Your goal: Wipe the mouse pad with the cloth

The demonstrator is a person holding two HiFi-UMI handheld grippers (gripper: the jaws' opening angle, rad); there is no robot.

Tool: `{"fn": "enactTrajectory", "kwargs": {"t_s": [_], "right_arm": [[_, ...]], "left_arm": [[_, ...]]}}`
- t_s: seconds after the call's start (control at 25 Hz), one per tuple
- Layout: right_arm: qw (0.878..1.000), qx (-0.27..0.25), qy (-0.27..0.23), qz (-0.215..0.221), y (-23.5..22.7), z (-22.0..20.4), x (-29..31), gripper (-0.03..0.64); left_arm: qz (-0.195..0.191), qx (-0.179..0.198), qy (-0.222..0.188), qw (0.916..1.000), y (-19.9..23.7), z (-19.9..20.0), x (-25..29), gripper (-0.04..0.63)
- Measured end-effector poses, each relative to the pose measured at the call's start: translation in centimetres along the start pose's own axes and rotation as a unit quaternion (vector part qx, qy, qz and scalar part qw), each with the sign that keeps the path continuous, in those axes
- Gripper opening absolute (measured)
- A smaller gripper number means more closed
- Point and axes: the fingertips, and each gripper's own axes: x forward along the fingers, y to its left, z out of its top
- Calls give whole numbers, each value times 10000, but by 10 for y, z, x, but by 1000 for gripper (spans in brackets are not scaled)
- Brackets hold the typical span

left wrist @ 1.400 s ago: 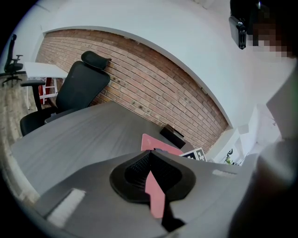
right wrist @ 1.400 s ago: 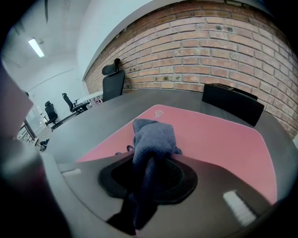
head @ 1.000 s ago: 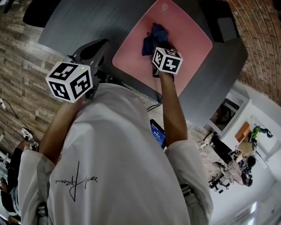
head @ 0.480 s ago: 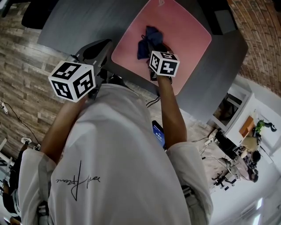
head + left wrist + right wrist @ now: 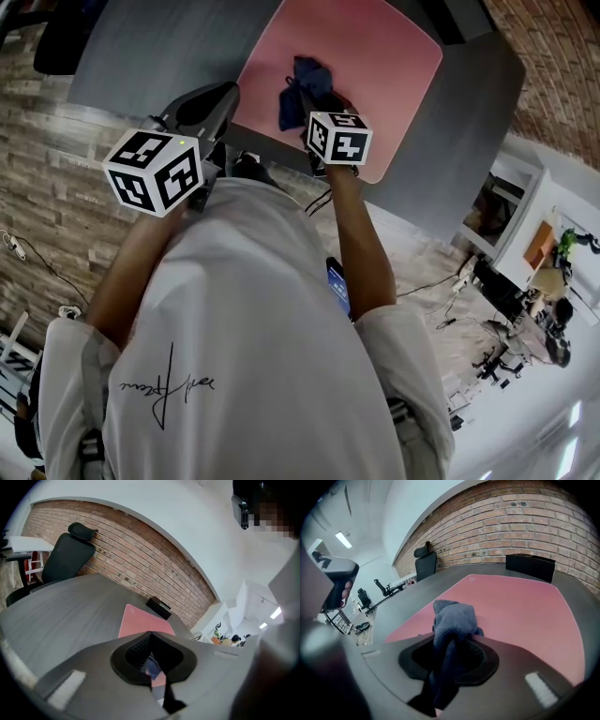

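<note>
A pink mouse pad (image 5: 375,56) lies on the grey desk (image 5: 159,56). In the right gripper view the pink mouse pad (image 5: 520,606) fills the middle. My right gripper (image 5: 317,131) is shut on a blue cloth (image 5: 302,86), which rests bunched on the pad's near part. The same blue cloth (image 5: 452,620) bulges out between the jaws in the right gripper view. My left gripper (image 5: 202,111) hovers at the desk's near edge, left of the pad, its jaws shut with nothing in them. In the left gripper view the pad (image 5: 136,620) lies ahead.
A black box (image 5: 529,566) sits on the desk beyond the pad's far edge. A black office chair (image 5: 65,559) stands at the desk's far left by the brick wall (image 5: 525,522). Wooden floor and cables lie below the desk's edge.
My right gripper has dragged the blue cloth leftward and nearer across the pad. The left gripper has stayed where it was.
</note>
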Motion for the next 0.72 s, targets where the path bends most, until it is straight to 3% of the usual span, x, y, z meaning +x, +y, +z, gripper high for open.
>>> {"fn": "enactTrajectory", "kwargs": {"t_s": [0.72], "right_arm": [[9993, 375, 72, -25, 11, -64, -55, 97]], "left_arm": [[-435, 288, 324, 9981, -50, -35, 7, 11]]}}
